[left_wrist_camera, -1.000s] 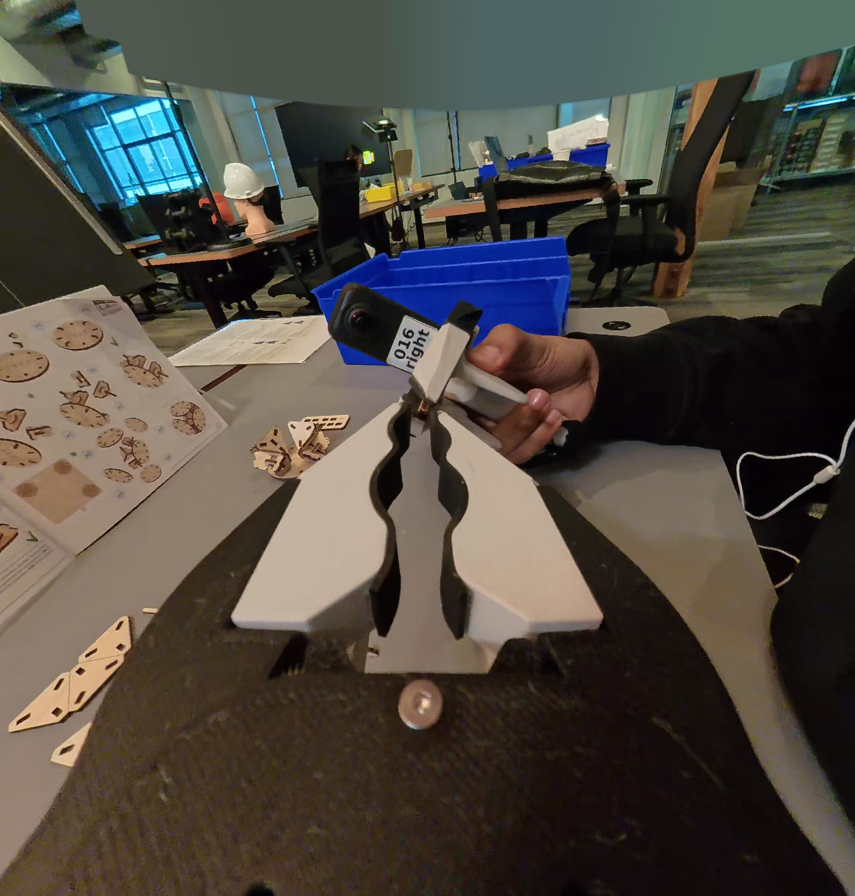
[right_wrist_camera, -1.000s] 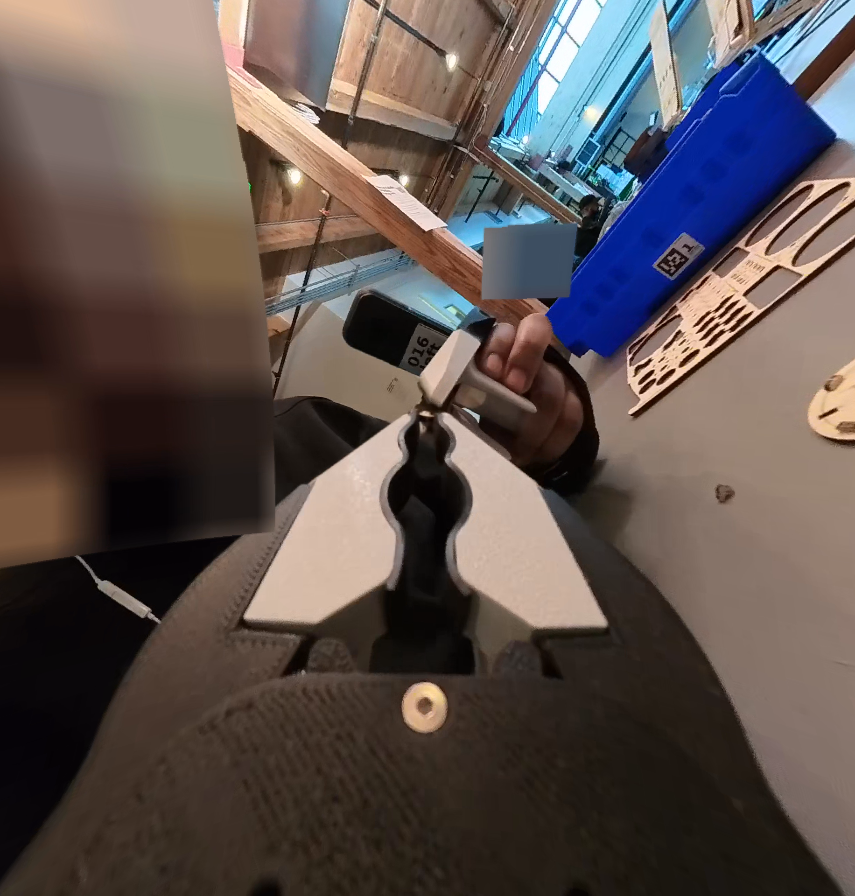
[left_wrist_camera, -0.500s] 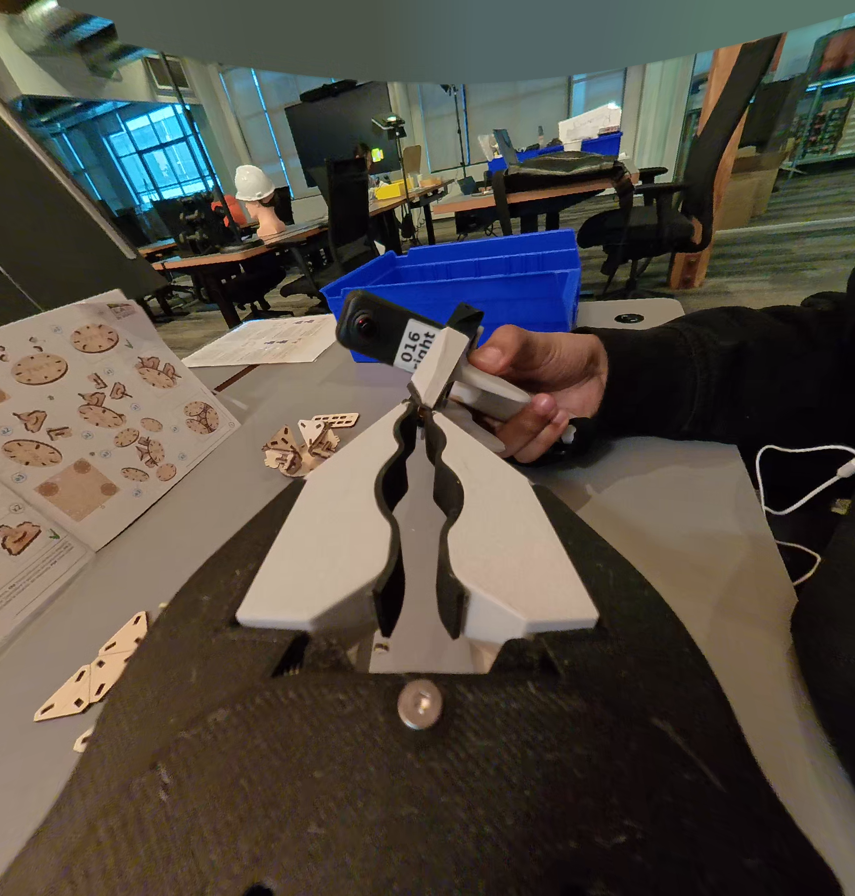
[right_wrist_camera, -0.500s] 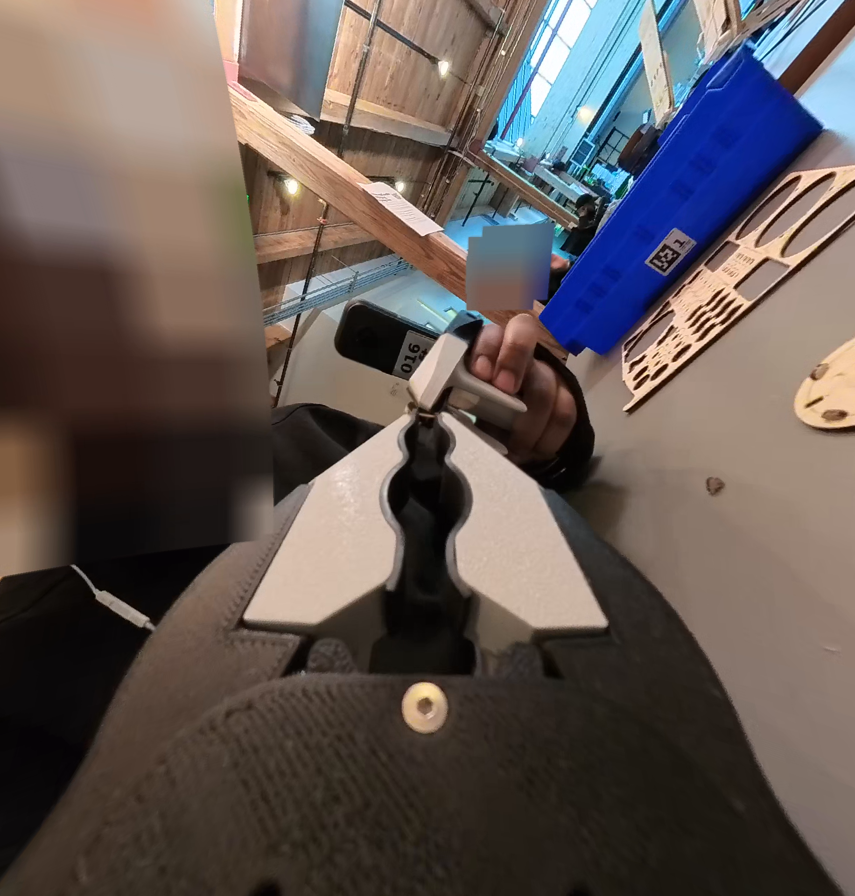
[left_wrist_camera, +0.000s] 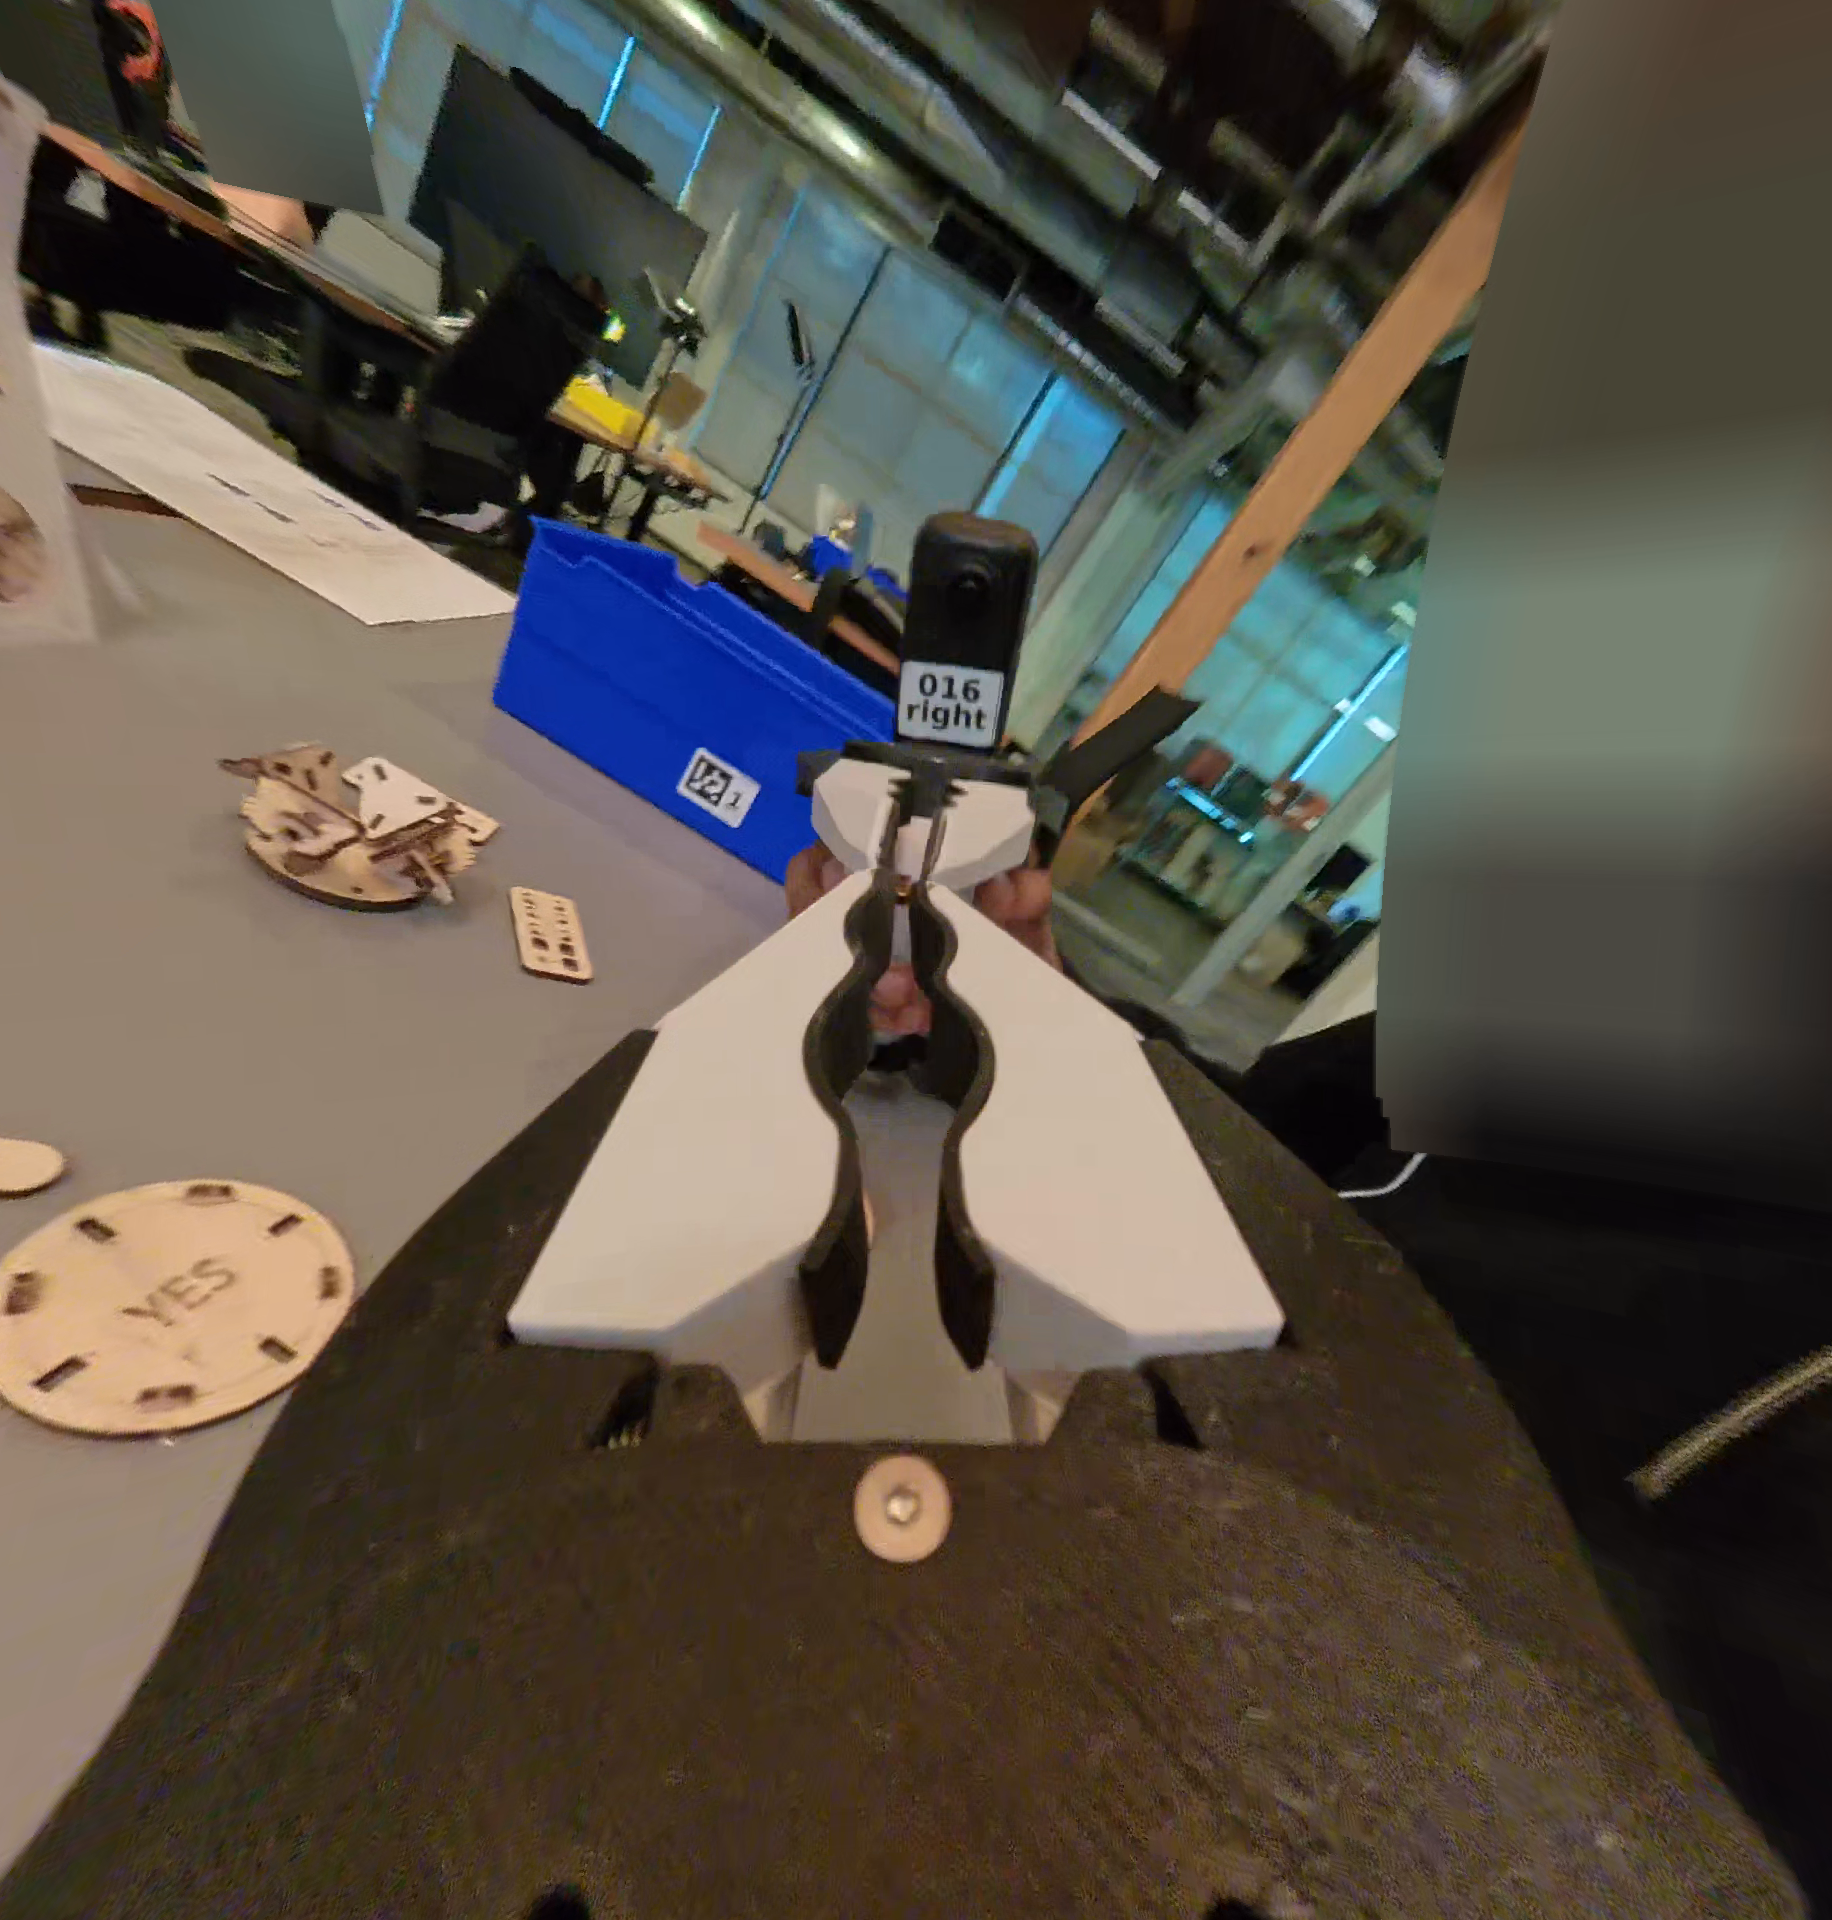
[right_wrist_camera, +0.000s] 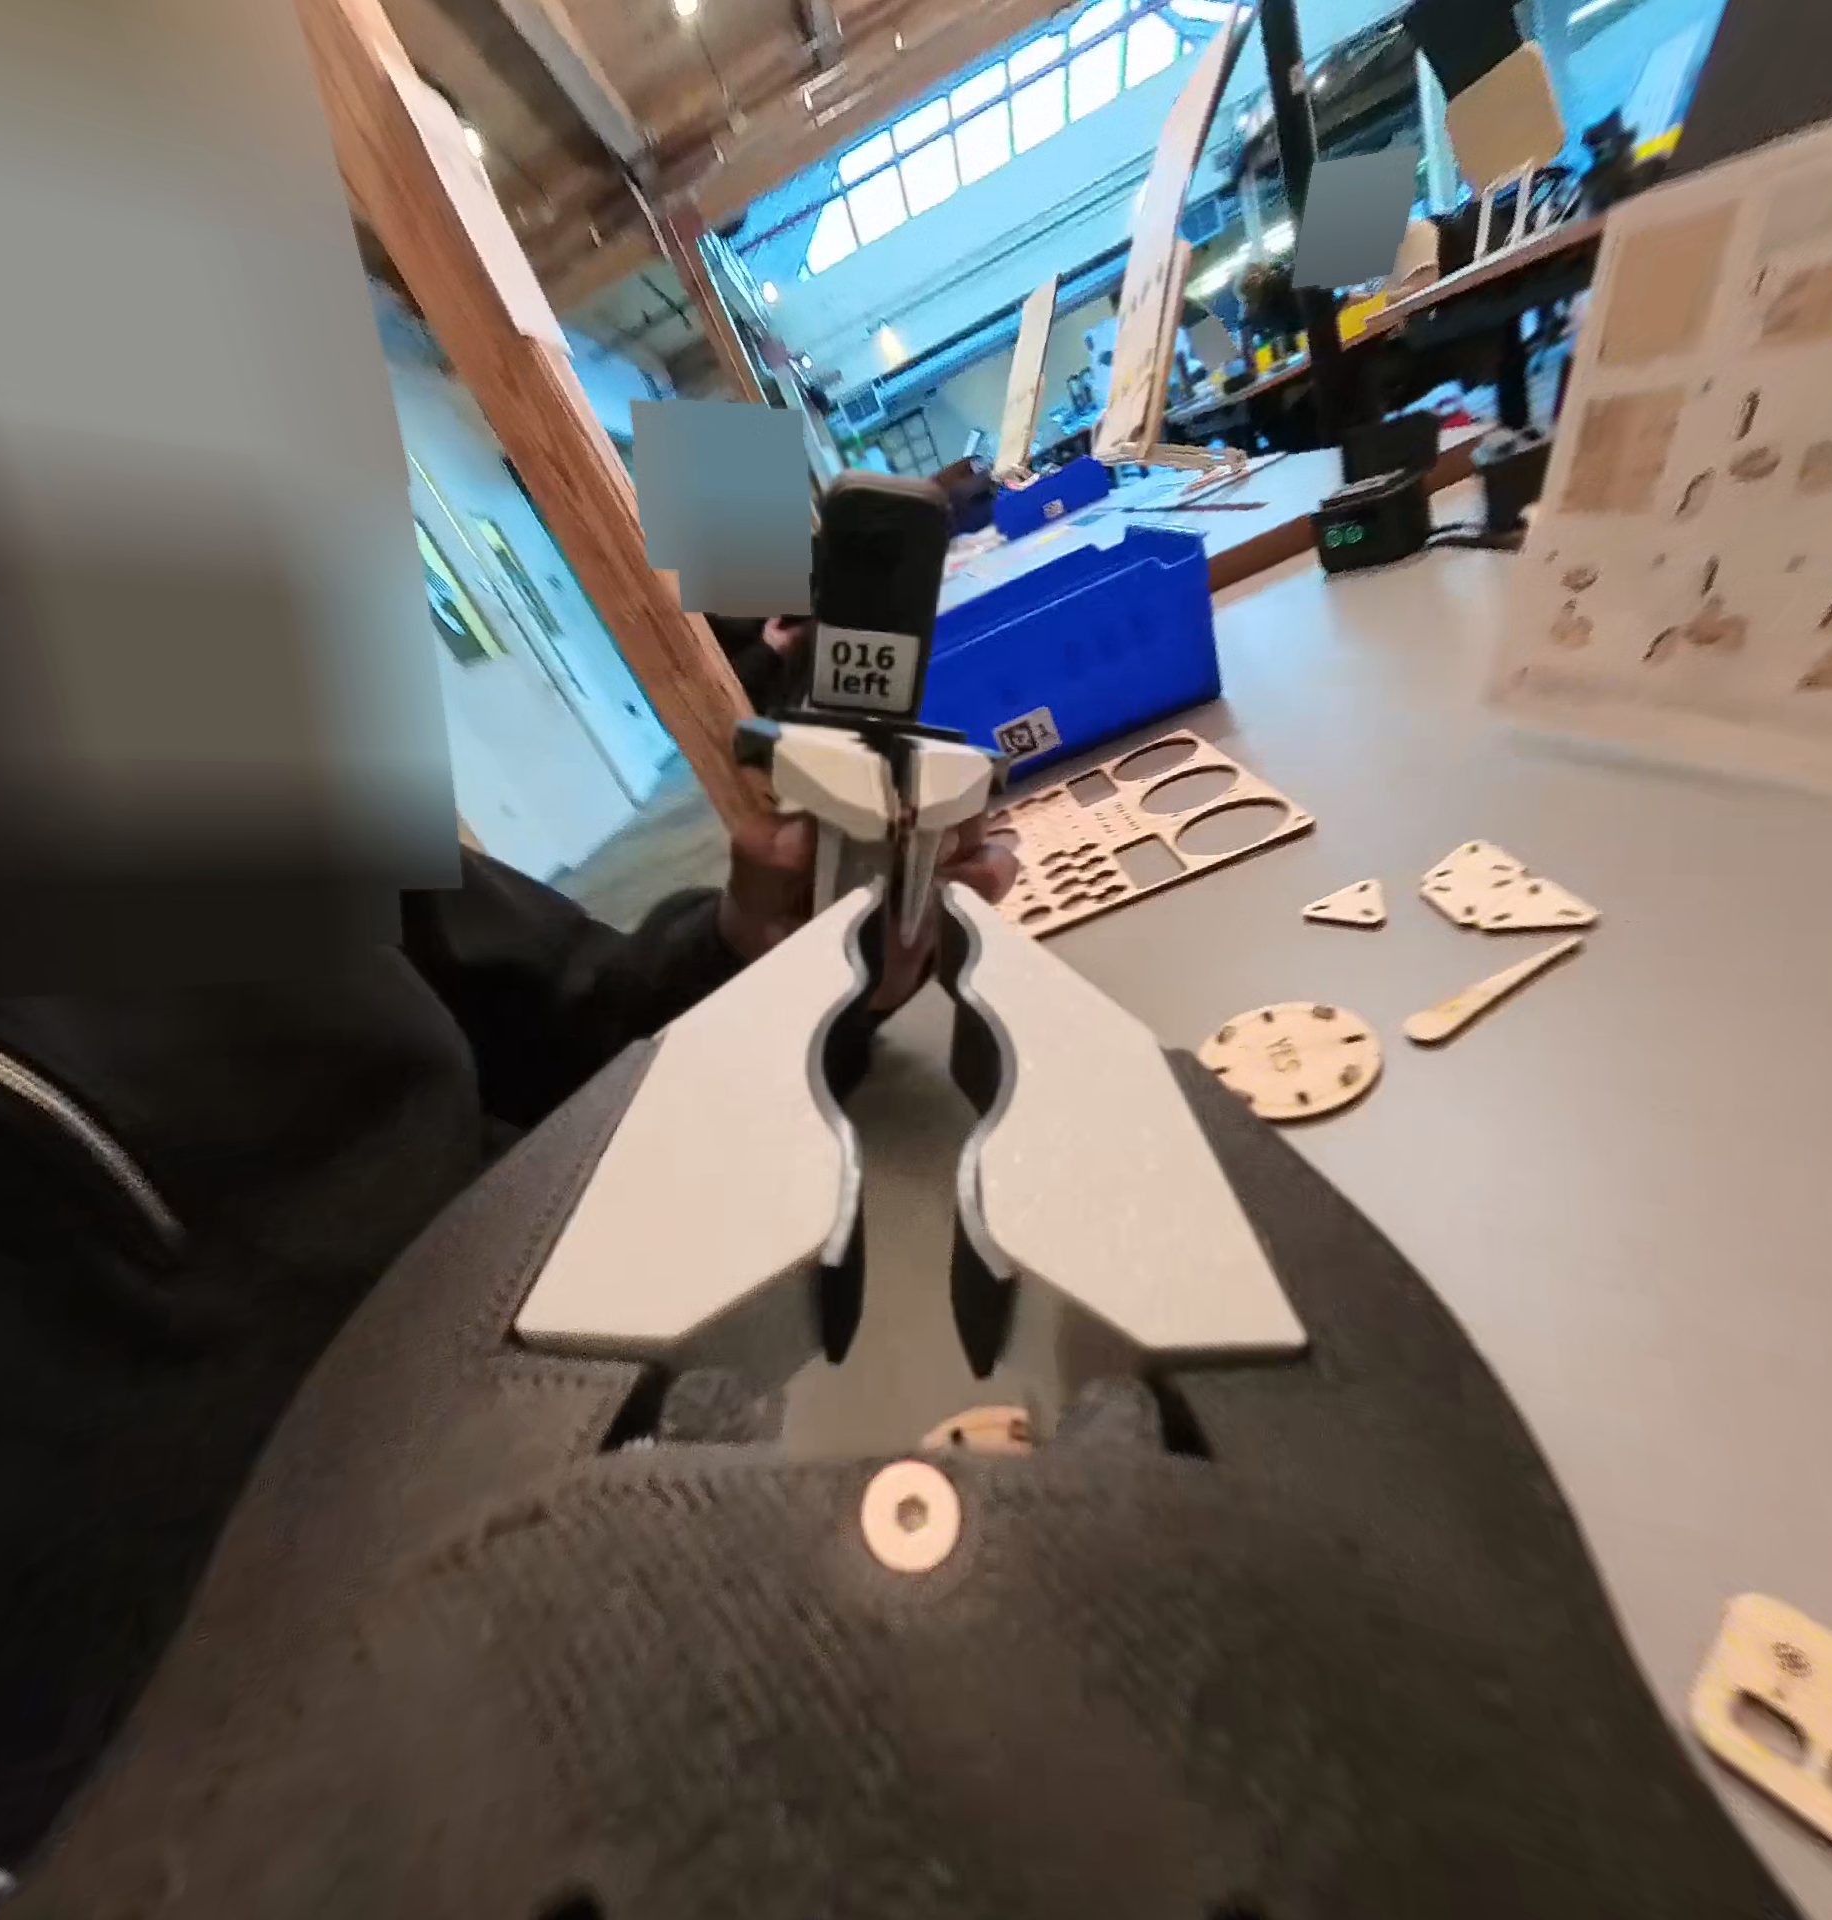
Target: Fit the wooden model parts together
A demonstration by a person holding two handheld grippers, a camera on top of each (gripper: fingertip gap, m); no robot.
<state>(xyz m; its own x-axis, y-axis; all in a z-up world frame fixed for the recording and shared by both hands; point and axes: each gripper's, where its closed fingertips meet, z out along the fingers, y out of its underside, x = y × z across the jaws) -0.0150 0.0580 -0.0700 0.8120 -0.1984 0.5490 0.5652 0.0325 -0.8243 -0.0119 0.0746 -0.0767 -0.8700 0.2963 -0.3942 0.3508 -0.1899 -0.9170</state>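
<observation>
My two grippers meet tip to tip above the grey table (left_wrist_camera: 268,1039). In the left wrist view my left gripper (left_wrist_camera: 899,902) has its pads closed together. A tiny brown piece (left_wrist_camera: 900,884) sits just past its tips. My right gripper (left_wrist_camera: 907,878) faces it upright, held by a hand, and its pads flank and pinch that piece. In the right wrist view my right gripper (right_wrist_camera: 909,902) shows a narrow gap at its tips. The left gripper (right_wrist_camera: 914,899) pokes into that gap, and the piece itself is hidden there.
A blue bin (left_wrist_camera: 663,665) stands behind the grippers. A round slotted wooden disc (left_wrist_camera: 164,1304), a part-built wooden assembly (left_wrist_camera: 351,831) and a small strip (left_wrist_camera: 550,932) lie to the left. A cut-out wooden sheet (right_wrist_camera: 1151,831), triangular pieces (right_wrist_camera: 1346,904) and an instruction sheet (right_wrist_camera: 1722,436) lie around. My two grippers' fingertips are within a few centimetres of each other. The round slotted wooden disc (left_wrist_camera: 164,1304) is about 15 centimeters from both grippers' fingertips. Seen from the right wrist view (right_wrist_camera: 1284,1049) as well.
Both grippers have swung round together and stayed tip to tip. The right gripper now stands upright in front of the left one. The right's tips stand slightly wider apart than before.
</observation>
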